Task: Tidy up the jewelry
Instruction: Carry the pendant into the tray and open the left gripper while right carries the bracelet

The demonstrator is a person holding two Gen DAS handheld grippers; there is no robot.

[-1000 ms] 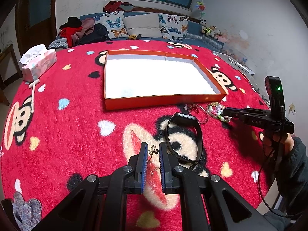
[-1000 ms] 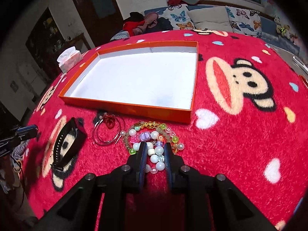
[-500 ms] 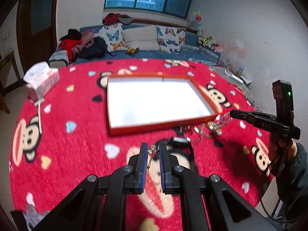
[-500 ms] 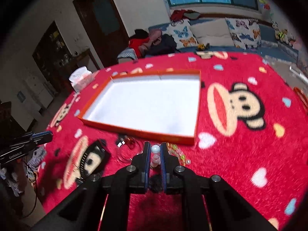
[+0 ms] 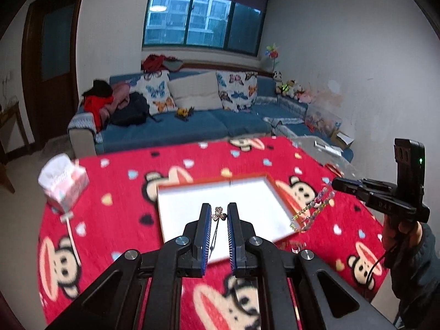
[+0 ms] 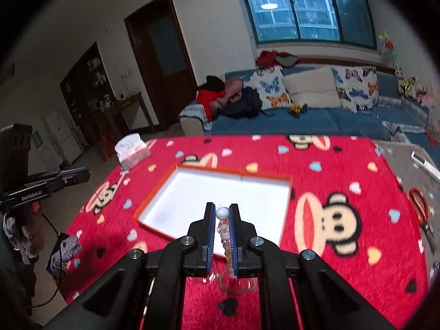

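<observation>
Left hand-held gripper (image 5: 219, 216): raised above the table, pads pinching a small gold flower-shaped pendant (image 5: 219, 213); its fine chain (image 5: 214, 233) hangs straight down between the pads.
Right hand-held gripper (image 6: 222, 214): also raised, pressed together on a beaded bracelet (image 6: 222, 221); a white bead sits at the tips, the rest dangles below.
Beaded bracelet, left view (image 5: 312, 210): loop swinging free beside the tray's right edge.
Tray (image 5: 162, 214): shallow orange box with bare white floor, lying on the red monkey-print cloth (image 5: 110, 192) of the table, under and ahead of both grippers.
Bystanders: tissue box (image 5: 63, 181) at the table's left; hoop-like pieces (image 6: 233, 280) remain on the cloth near the right gripper, blurred.
Step in hand (judged): carrying both pieces over the tray for release.
Handling advice: lower until the dangling ends touch the tray floor, then part the pads; set the two well apart so chain and beads do not tangle.
</observation>
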